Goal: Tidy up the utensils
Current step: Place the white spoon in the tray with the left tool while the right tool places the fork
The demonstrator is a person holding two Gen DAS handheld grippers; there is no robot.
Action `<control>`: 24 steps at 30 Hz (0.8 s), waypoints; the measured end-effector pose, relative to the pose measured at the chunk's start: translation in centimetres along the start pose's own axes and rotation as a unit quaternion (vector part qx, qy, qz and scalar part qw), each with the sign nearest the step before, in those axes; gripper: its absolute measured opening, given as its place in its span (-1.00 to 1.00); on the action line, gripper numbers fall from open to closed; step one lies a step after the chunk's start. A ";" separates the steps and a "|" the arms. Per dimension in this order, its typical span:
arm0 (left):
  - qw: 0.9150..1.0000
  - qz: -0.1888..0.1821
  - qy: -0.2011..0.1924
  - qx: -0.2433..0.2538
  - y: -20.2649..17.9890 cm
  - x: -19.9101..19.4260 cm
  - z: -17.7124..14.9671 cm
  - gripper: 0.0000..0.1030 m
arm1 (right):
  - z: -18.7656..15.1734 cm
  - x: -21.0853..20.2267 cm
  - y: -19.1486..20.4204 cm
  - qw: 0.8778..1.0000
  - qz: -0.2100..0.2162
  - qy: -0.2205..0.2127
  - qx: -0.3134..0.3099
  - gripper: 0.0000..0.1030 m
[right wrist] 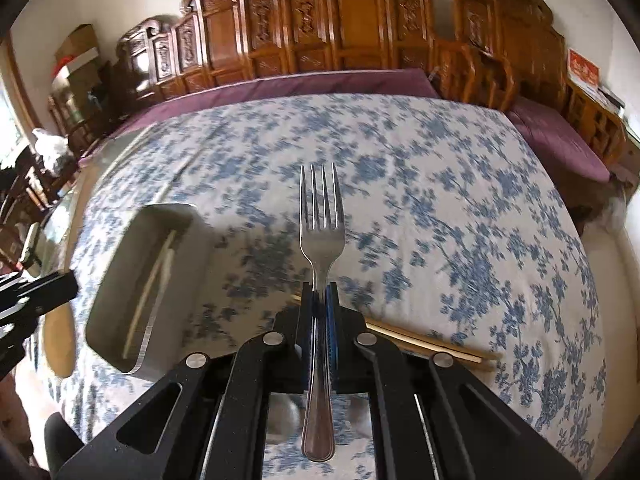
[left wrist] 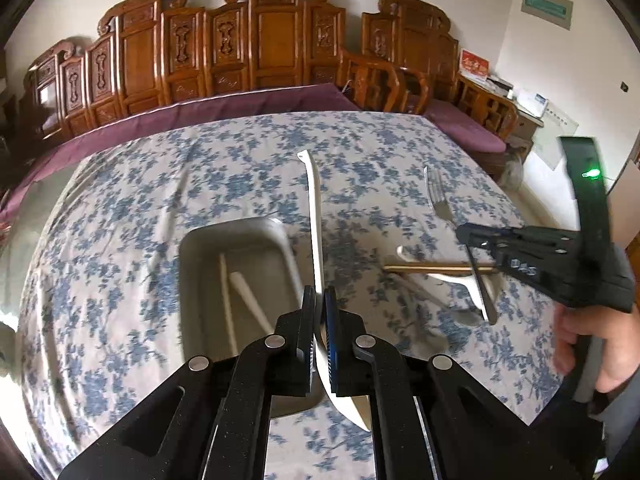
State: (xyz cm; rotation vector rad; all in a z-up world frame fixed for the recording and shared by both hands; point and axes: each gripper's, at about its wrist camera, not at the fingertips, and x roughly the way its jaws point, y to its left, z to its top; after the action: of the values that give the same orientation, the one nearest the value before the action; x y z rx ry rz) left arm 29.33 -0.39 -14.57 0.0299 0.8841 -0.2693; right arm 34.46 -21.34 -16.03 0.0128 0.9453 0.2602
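My left gripper (left wrist: 319,294) is shut on a long white spoon (left wrist: 314,216), held above the right edge of the grey tray (left wrist: 192,280). The tray holds a chopstick (left wrist: 228,300) and a white utensil (left wrist: 250,300). My right gripper (right wrist: 319,292) is shut on a metal fork (right wrist: 322,236), tines pointing away, above the table. It also shows in the left wrist view (left wrist: 480,240) at the right, with the fork (left wrist: 440,196). Wooden chopsticks (left wrist: 436,268) and a white spoon (left wrist: 452,280) lie on the cloth below it. The tray (right wrist: 116,336) shows at the left in the right wrist view.
The table has a blue floral cloth (left wrist: 200,168). A carved wooden bench with purple cushions (left wrist: 240,100) stands behind it. Chopsticks (right wrist: 424,342) lie just right of my right gripper. A side table with papers (left wrist: 520,96) is at the far right.
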 end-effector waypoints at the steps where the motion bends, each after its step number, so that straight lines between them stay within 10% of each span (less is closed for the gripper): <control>1: 1.000 0.004 0.001 0.000 0.4 0.0 0.0 -0.92 | 0.1 -0.2 0.5 1.000 0.003 -0.002 -0.004 -0.85; 24: 0.997 0.037 0.065 -0.026 6.5 5.9 -2.2 -0.91 | 1.6 0.5 11.0 0.994 0.072 -0.003 -0.079 -0.85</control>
State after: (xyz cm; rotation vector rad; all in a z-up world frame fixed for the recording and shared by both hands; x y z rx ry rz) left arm 32.81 4.89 -21.08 0.0321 1.0178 -0.1763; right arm 33.67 -10.44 -14.17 -0.0641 0.9176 0.4672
